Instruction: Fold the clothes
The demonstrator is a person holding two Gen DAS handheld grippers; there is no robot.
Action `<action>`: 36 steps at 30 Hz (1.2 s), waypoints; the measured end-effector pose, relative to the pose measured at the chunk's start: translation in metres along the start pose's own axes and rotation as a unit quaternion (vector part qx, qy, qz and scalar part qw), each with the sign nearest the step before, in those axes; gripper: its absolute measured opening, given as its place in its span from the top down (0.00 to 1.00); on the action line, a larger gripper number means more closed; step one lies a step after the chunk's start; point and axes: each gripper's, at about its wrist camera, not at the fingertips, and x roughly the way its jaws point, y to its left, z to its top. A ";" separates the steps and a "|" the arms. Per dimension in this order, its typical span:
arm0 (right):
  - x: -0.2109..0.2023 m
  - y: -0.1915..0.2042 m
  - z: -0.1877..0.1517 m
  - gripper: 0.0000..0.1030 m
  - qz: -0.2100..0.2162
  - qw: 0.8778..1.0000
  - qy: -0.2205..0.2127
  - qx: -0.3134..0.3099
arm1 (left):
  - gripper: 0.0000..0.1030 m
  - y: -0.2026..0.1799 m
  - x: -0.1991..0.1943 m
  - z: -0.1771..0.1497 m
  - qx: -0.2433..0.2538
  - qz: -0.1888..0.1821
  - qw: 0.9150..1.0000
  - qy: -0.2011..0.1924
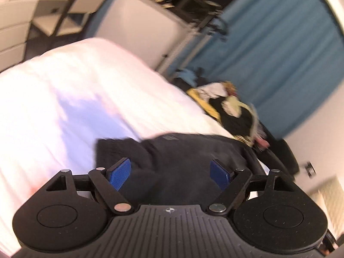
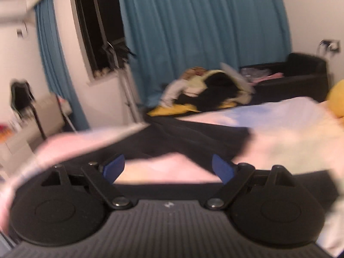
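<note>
A black garment (image 1: 182, 157) lies spread on the white bed (image 1: 75, 99), just ahead of my left gripper (image 1: 171, 173). The left gripper is open, its blue pads (image 1: 119, 173) wide apart above the cloth, holding nothing. In the right wrist view the same black garment (image 2: 193, 137) lies across the bed (image 2: 290, 129). My right gripper (image 2: 168, 171) is open and empty, with pale bedding between its blue pads (image 2: 222, 169). Both views are motion-blurred.
A pile of mixed clothes (image 1: 232, 107) on a yellow cloth sits at the bed's far side, also in the right wrist view (image 2: 206, 90). Blue curtains (image 2: 193, 32), a dark window (image 2: 99, 25) and a black armchair (image 2: 296, 75) stand behind. A yellow pillow (image 2: 336, 99) is at right.
</note>
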 end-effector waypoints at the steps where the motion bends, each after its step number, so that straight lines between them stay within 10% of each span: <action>1: 0.012 0.017 0.002 0.13 -0.002 1.000 0.005 0.016 | 0.19 0.007 0.009 0.007 -0.013 0.021 1.000 -0.003; 11: 0.138 0.131 -0.073 0.14 0.075 0.993 0.063 0.066 | 0.28 0.066 0.081 0.009 -0.104 0.079 0.991 0.040; 18: 0.167 0.111 -0.090 0.14 0.052 0.984 0.117 0.125 | 0.53 0.088 0.095 0.009 -0.157 -0.002 0.986 0.060; 23: 0.172 0.109 -0.093 0.14 0.050 0.980 0.132 0.142 | 0.63 0.097 0.098 0.009 -0.208 -0.140 0.965 0.082; 28: 0.173 0.096 -0.099 0.14 0.053 0.978 0.134 0.149 | 0.63 0.100 0.127 0.014 -0.213 -0.053 0.970 0.107; 36: 0.178 0.096 -0.105 0.15 0.043 0.980 0.140 0.133 | 0.62 0.078 0.153 0.029 -0.175 -0.048 0.977 0.111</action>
